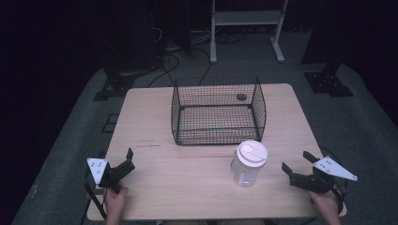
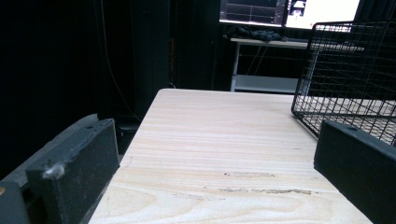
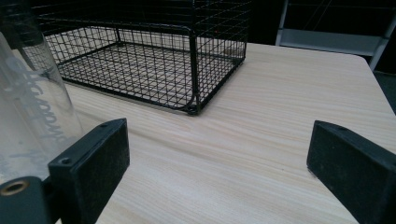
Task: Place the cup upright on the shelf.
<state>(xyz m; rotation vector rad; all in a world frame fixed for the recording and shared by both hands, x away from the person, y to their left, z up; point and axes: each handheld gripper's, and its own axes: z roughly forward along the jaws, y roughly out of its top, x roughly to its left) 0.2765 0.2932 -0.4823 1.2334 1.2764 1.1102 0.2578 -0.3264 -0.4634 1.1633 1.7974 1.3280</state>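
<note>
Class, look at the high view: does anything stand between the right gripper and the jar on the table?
Nothing visible does. The right gripper is open beside the jar, with bare table between them. The basket stands behind the jar, out of that path.

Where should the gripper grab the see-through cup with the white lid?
Probably around the clear cup's straight middle, below the wider white lid. It stands upright, so come level from its right side with the right gripper, which is open and closest; the wire basket blocks the far side.
</note>
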